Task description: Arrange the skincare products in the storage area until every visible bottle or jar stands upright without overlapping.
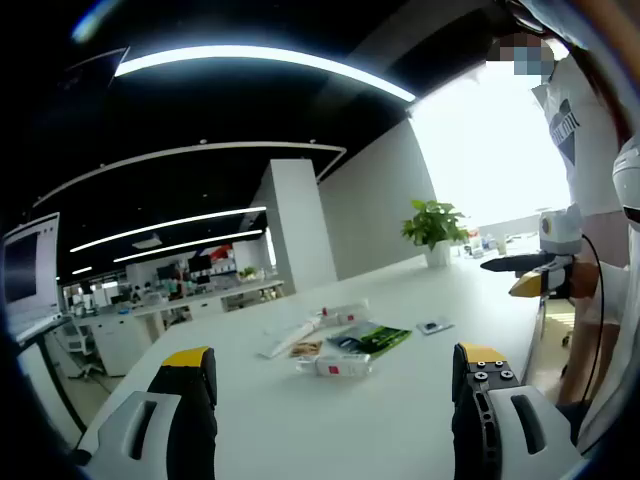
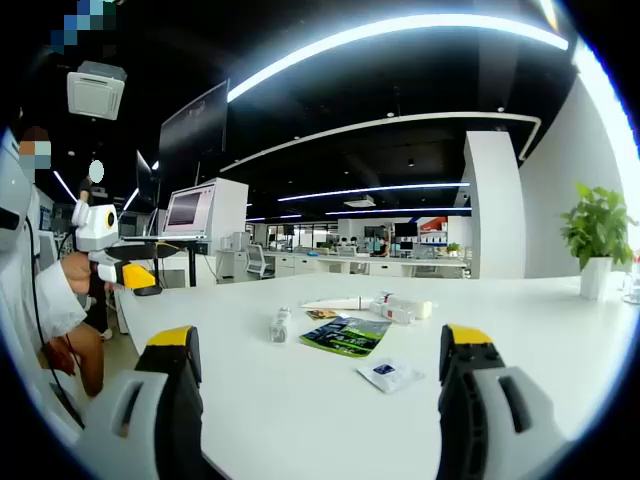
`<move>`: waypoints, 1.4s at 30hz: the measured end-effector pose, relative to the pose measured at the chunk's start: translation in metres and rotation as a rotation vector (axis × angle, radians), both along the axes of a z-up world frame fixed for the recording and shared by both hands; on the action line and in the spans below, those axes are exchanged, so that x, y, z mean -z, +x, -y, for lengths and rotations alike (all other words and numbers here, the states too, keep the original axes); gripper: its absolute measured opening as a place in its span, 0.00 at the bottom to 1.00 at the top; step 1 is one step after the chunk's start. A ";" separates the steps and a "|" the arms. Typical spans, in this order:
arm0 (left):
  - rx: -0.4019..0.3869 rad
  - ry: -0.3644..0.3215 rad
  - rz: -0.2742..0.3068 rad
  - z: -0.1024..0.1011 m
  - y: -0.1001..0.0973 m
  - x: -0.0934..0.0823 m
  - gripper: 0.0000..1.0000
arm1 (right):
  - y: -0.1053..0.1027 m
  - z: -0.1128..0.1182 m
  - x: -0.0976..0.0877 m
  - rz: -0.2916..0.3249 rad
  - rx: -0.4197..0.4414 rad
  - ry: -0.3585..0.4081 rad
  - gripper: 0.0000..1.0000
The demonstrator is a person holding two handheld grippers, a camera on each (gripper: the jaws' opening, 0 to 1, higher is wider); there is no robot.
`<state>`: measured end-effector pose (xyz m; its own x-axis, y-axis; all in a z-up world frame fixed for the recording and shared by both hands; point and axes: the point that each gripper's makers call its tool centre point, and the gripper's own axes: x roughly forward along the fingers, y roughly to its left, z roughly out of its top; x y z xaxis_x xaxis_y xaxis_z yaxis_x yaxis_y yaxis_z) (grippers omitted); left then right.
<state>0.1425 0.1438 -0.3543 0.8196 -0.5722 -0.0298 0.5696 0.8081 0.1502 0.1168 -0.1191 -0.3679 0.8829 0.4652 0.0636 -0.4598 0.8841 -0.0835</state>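
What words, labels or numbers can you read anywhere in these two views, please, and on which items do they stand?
None can be read for certain.
Green packet: print too small to read.
Small sachet: dark label, blurred.
White tubes: red marks, unreadable.
Monitor: screen content blurred.
Person's white T-shirt: dark lettering, too blurred to read.
Both grippers, left and right, bear no text.
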 end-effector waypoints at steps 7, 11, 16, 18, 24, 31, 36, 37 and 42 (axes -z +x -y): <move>-0.002 0.003 -0.001 -0.001 0.001 0.000 1.00 | 0.001 -0.001 0.000 -0.003 -0.004 -0.002 1.00; 0.001 0.005 -0.002 0.000 0.001 0.000 1.00 | 0.001 -0.001 0.000 -0.003 -0.005 -0.002 1.00; 0.002 0.005 -0.005 0.001 0.002 0.001 1.00 | 0.002 0.000 0.000 -0.004 -0.003 -0.002 1.00; 0.004 0.005 -0.007 0.001 0.002 0.002 1.00 | 0.002 0.000 0.001 -0.007 -0.003 -0.003 1.00; 0.001 0.004 -0.010 0.001 0.003 0.002 1.00 | 0.002 0.001 0.001 -0.006 -0.002 0.000 1.00; 0.000 0.004 -0.010 0.000 0.002 0.002 1.00 | 0.001 0.001 0.002 -0.009 -0.002 -0.001 1.00; -0.004 0.005 -0.011 -0.001 0.001 0.003 1.00 | 0.001 0.000 0.002 -0.009 -0.003 0.002 1.00; -0.003 0.005 -0.011 -0.001 0.001 0.003 1.00 | 0.001 0.000 0.002 -0.009 -0.003 0.002 1.00; -0.002 0.005 -0.015 -0.001 0.001 0.004 1.00 | 0.001 0.000 0.002 -0.008 -0.004 0.004 1.00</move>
